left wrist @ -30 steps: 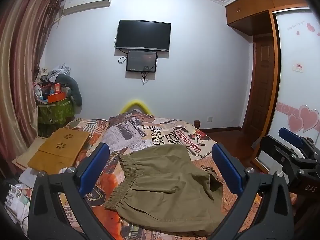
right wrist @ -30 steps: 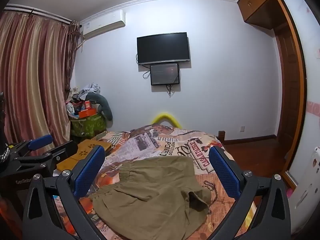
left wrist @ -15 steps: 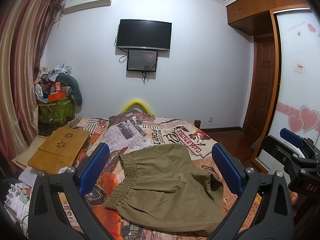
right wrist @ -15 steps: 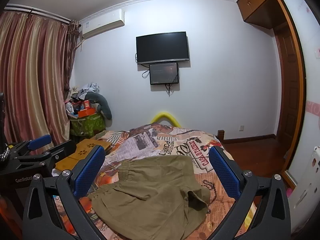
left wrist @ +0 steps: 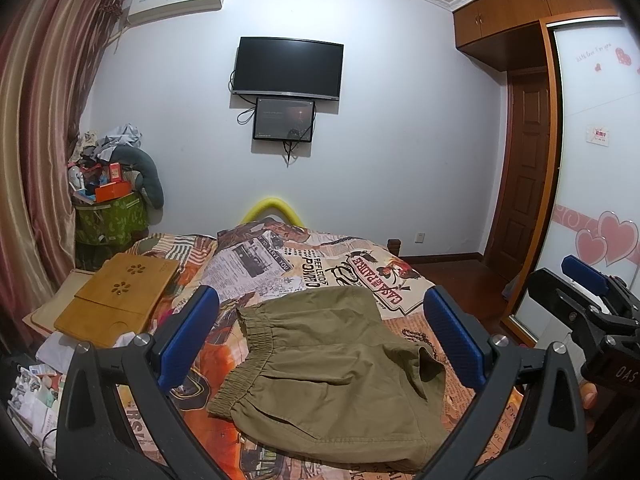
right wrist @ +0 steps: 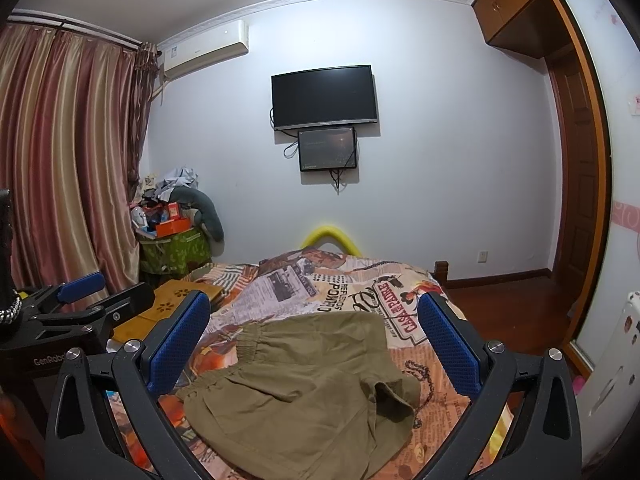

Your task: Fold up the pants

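Pants (left wrist: pixel 332 364): olive, lying flat on the bed (left wrist: pixel 320 264), toward its near edge; elastic waistband facing the bed's left edge; near hem cut off by the frame bottom in both views; right leg opening gaping, inside too dark to make out.
Left gripper (left wrist: pixel 320 340): hovering above the pants, blue pads spread wide, gripping nothing; finger bases running out of frame.
Right gripper (right wrist: pixel 316 344): hovering likewise, pads spread wide and empty; seen from the left wrist view only as a dark body at the right edge, partly cut off.
Fingertip (left wrist: pixel 588 396): showing under the right gripper's body; rest of the hand hidden.
Bed cover: newspaper-and-poster print, partly hidden under the pants.
Wooden lap tray (left wrist: pixel 120 300): lying at the bed's left edge, near corner hidden behind the left gripper.
Yellow curved piece (left wrist: pixel 276 206): peeking over the bed's far edge, lower part hidden.
Green bin (left wrist: pixel 108 220): standing beyond the far left corner, contents heaped and hard to tell apart.
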Demonstrator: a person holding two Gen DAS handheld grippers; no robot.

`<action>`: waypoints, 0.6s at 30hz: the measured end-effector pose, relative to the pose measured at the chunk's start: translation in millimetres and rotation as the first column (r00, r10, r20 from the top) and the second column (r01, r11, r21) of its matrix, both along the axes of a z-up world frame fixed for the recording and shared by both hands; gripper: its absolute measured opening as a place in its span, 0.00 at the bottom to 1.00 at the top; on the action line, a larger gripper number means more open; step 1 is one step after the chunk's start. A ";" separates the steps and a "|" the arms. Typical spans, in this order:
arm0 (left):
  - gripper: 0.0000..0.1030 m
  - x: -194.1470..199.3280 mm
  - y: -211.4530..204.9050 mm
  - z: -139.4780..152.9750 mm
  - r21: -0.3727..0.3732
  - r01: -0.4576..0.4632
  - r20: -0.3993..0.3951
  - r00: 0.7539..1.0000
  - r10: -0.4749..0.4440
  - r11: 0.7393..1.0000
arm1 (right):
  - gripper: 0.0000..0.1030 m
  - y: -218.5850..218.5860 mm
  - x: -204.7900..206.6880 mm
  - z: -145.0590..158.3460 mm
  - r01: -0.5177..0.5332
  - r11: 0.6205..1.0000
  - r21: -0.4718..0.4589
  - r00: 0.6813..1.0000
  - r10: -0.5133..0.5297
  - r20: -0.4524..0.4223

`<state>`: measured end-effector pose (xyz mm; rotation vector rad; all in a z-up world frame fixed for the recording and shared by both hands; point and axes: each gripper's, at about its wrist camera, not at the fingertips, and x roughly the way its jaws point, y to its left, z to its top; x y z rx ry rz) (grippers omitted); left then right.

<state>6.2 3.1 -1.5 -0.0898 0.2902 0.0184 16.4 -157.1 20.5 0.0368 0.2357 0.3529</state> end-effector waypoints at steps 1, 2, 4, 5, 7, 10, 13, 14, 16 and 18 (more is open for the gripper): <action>1.00 0.0 0.1 0.2 0.000 0.000 0.000 1.000 0.000 1.000 | 1.00 -0.1 0.1 -0.1 0.000 1.000 0.001 1.000 0.000 -0.001; 1.00 0.1 0.3 0.2 0.001 -0.001 0.001 1.000 0.001 1.000 | 1.00 0.0 0.1 -0.1 -0.001 1.000 0.001 1.000 0.001 -0.001; 1.00 0.5 1.1 -0.1 -0.001 -0.002 0.001 1.000 0.002 1.000 | 1.00 0.5 -0.4 0.1 0.001 1.000 0.001 1.000 -0.001 0.000; 1.00 0.5 0.7 -0.2 -0.001 -0.001 0.000 1.000 0.001 1.000 | 1.00 0.3 -0.3 0.0 0.000 1.000 0.001 1.000 0.000 -0.001; 1.00 0.8 0.9 -0.5 -0.001 -0.002 -0.001 1.000 0.002 1.000 | 1.00 0.2 -0.3 -0.2 -0.001 1.000 0.002 1.000 0.001 0.000; 1.00 0.9 1.0 -0.4 0.000 -0.003 -0.002 1.000 0.003 1.000 | 1.00 0.4 -0.2 0.2 -0.003 1.000 0.003 1.000 0.003 0.001; 1.00 0.9 1.2 -0.3 0.000 -0.003 -0.001 1.000 0.003 1.000 | 1.00 -0.7 0.1 -1.2 -0.004 1.000 0.003 1.000 0.004 0.004; 1.00 0.9 1.3 -0.2 0.000 -0.003 -0.001 1.000 0.003 1.000 | 1.00 -0.6 0.2 -1.2 -0.004 1.000 0.003 1.000 0.004 0.004; 1.00 1.0 1.6 -0.2 -0.001 -0.003 -0.002 1.000 0.003 1.000 | 1.00 -0.5 -0.1 -1.2 -0.003 1.000 0.004 1.000 0.003 0.003; 1.00 1.0 1.4 -0.3 -0.001 -0.002 -0.003 1.000 0.002 1.000 | 1.00 -0.2 -0.2 -1.0 -0.003 1.000 0.004 1.000 0.003 0.003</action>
